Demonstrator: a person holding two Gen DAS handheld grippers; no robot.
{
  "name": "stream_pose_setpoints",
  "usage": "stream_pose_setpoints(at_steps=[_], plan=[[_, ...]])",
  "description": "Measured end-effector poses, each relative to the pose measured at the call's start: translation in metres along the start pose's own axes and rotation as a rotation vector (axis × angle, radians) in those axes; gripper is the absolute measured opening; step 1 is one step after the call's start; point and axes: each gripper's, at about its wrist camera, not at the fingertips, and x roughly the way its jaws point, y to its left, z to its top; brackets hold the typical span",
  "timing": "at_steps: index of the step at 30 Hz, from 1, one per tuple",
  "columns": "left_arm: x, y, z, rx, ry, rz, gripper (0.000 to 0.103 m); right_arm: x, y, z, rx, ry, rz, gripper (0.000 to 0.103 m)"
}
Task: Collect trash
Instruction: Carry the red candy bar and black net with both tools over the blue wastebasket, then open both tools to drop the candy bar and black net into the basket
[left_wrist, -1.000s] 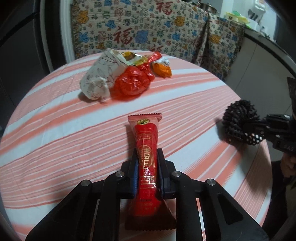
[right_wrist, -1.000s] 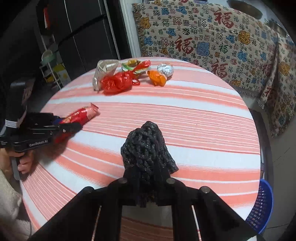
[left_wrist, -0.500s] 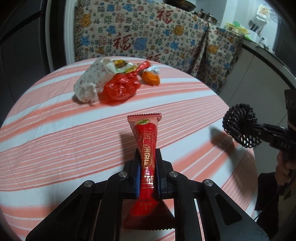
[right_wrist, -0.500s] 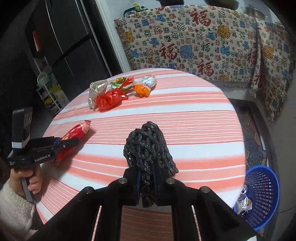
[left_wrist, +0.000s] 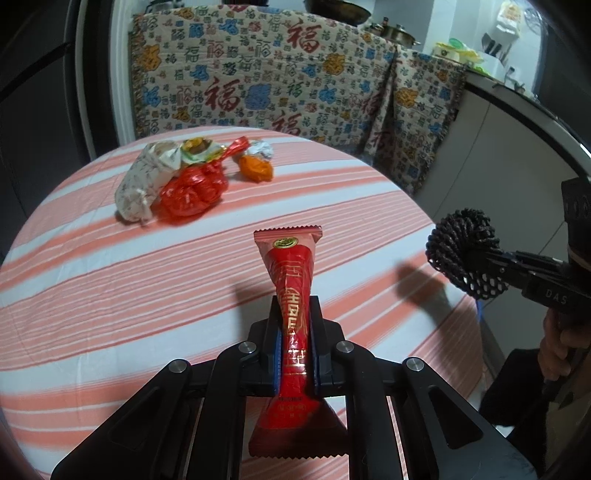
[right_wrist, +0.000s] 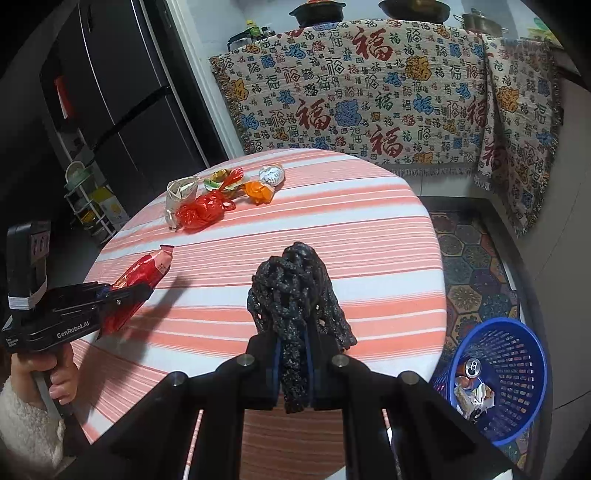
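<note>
Left gripper (left_wrist: 293, 347) clamps red snack wrapper (left_wrist: 291, 295), lifted over striped table (left_wrist: 92, 295) | right gripper (right_wrist: 293, 365) pinches black mesh wad (right_wrist: 295, 295), level, lower centre | only right view shows blue basket (right_wrist: 524, 373), lower right, on the floor | trash pile (right_wrist: 218, 195) upper left.

A wrapper pile (right_wrist: 218, 195) lies on the round table's (right_wrist: 369, 229) far left. A basket (right_wrist: 498, 373) stands on the floor, right of the table's near edge.
</note>
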Motion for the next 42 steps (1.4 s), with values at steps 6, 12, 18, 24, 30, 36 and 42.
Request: stream_pose_setpoints(at_steps=[6,12,18,24,30,36,42], plan=[[0.002,-0.02,0.004,0.017,-0.005,-0.008,0.01,-0.011,-0.006,-0.003,0.013,-0.017,-0.001,0.01],[0.0,-0.031,0.007,0.043,-0.013,-0.002,0.01,-0.015,-0.011,-0.005,0.033,-0.026,-0.002,0.01],[0.004,-0.04,0.01,0.055,-0.005,-0.013,0.01,-0.017,-0.016,-0.008,0.046,-0.026,-0.006,0.01],[0.007,-0.072,0.026,0.089,-0.002,-0.104,0.01,-0.036,-0.042,-0.005,0.095,-0.046,-0.063,0.01],[0.023,-0.147,0.055,0.173,0.003,-0.247,0.01,-0.079,-0.108,0.004,0.168,-0.06,-0.204,0.01],[0.068,-0.226,0.071,0.211,0.056,-0.398,0.01,-0.094,-0.191,0.002,0.259,-0.003,-0.316,0.01],[0.118,-0.284,0.073,0.229,0.094,-0.436,0.01,-0.093,-0.256,-0.017,0.386,0.028,-0.343,0.01]])
